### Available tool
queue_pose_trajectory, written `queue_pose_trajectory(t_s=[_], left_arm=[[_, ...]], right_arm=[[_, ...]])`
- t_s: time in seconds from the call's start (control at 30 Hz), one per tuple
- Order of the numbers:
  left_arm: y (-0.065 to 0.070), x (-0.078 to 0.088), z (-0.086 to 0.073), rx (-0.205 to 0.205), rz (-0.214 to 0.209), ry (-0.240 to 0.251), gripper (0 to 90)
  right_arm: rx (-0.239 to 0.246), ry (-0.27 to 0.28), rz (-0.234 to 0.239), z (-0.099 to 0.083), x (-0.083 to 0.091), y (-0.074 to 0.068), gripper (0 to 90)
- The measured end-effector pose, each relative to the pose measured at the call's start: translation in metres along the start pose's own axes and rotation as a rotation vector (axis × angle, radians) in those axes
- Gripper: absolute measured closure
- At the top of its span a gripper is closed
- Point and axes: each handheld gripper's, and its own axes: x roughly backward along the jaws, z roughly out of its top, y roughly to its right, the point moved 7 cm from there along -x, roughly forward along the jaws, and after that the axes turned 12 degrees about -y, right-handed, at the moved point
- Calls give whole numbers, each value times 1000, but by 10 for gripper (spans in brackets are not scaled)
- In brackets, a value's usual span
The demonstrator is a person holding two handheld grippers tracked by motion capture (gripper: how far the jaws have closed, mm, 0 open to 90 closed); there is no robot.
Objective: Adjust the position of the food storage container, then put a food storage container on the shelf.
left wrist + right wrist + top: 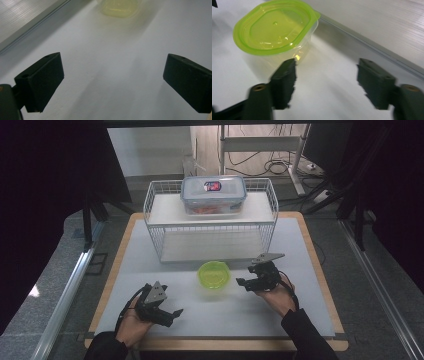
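Both grippers stand spread over the white worktop (pixel 300 310), the left gripper (pixel 172 314) and the right gripper (pixel 242 282) each holding nothing. Behind them a wire rack (pixel 155 227) carries a lidded box (pixel 213 194). Between rack and grippers sits the green tub (pixel 213 274), lid on, just beside the right gripper.

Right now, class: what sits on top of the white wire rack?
On the white wire rack stands a clear lidded plastic box with a blue rim. Something orange-red shows inside; what it is cannot be told.
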Motion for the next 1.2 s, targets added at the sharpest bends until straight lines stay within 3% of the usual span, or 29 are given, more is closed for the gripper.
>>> queue_pose_trajectory(t_s=[0.2,0.5,0.57,0.7,0.97,1.2], left_arm=[[0,-1,0,1,1,-2,32],[0,-2,0,1,2,-5,32],[0,-2,0,1,3,-6,32],[0,-2,0,2,4,-8,32],[0,-3,-1,1,3,-11,32],[0,-2,-1,0,1,-11,32]], right_arm=[[-35,25,25,2,0,0,104],[-64,1,57,8,-2,-6,38],[-85,10,83,15,0,-8,38],[-101,7,102,24,0,-14,127],[-169,-19,250,34,-19,-13,391],[-187,-34,295,46,-32,-12,549]])
